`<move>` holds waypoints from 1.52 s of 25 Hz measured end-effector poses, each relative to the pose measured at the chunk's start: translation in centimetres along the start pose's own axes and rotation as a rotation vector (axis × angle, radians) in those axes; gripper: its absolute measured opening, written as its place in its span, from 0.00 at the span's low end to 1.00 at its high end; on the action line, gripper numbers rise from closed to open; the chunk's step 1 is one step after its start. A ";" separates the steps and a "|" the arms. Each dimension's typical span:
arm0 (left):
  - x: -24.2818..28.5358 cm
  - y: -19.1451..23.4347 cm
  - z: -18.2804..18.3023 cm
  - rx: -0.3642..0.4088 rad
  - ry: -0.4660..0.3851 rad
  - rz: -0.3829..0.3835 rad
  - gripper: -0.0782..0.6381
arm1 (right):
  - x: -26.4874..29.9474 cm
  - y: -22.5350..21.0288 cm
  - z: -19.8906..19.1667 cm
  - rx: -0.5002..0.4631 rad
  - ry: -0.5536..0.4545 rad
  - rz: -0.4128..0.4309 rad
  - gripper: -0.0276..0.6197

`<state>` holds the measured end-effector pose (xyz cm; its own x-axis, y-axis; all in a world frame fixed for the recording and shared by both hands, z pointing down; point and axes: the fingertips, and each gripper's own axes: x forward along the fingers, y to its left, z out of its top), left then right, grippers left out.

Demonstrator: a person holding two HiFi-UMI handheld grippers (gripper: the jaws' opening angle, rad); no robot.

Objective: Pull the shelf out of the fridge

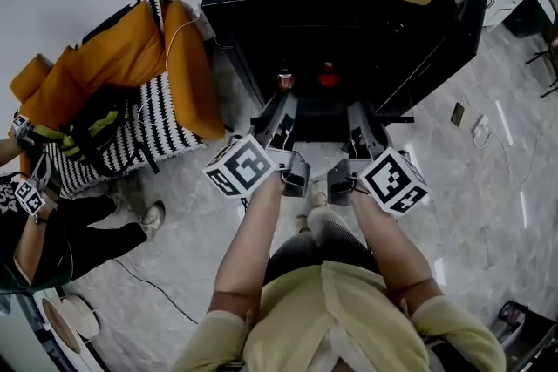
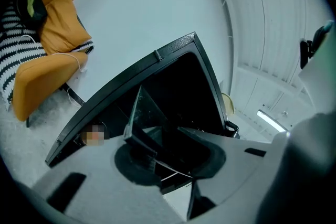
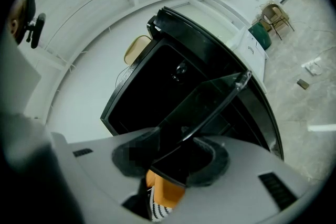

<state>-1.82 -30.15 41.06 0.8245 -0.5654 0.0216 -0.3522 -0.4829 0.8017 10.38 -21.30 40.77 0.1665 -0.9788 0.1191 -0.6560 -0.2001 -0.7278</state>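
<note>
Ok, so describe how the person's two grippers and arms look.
The left gripper and right gripper each have a dark body carrying a white cube printed with black square markers. Seen close up, the jaws are broad pale grey plates with dark rounded pads. The person wears a pale yellow short-sleeved top, and the forearms are uncovered.

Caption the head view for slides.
Left gripper and right gripper clamp a clear glass shelf at the open black fridge.

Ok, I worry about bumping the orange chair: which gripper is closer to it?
Left. The left gripper is on the shelf end toward the orange chair; the right gripper is on the other end, farther away.
</note>
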 end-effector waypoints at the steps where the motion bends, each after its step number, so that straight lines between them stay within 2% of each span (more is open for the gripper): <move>1: -0.5 -0.2 -0.2 -0.003 -0.001 -0.005 0.26 | -0.5 0.1 -0.1 -0.003 -0.002 0.002 0.27; 6: -0.7 -0.4 -0.3 -0.014 0.006 -0.004 0.26 | -0.9 0.4 0.3 -0.024 0.003 -0.001 0.27; 11: -1.3 -0.2 -1.2 -0.075 0.012 -0.008 0.26 | -1.4 0.7 0.1 -0.057 0.013 0.005 0.27; 16: -2.3 -1.1 -0.7 -0.022 0.001 -0.007 0.26 | -2.6 1.1 0.2 -0.042 0.013 0.027 0.27; 32: -5.7 -4.5 -0.9 -0.008 0.010 -0.042 0.26 | -6.8 3.4 0.4 -0.043 0.022 0.074 0.27; 38: -7.3 -5.9 -0.8 0.002 -0.011 -0.041 0.26 | -8.3 4.4 0.6 -0.045 0.030 0.104 0.27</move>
<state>-5.45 -22.63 36.66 0.8333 -0.5525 -0.0181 -0.3189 -0.5071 0.8007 6.53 -14.00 36.19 0.0738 -0.9951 0.0652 -0.7013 -0.0982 -0.7060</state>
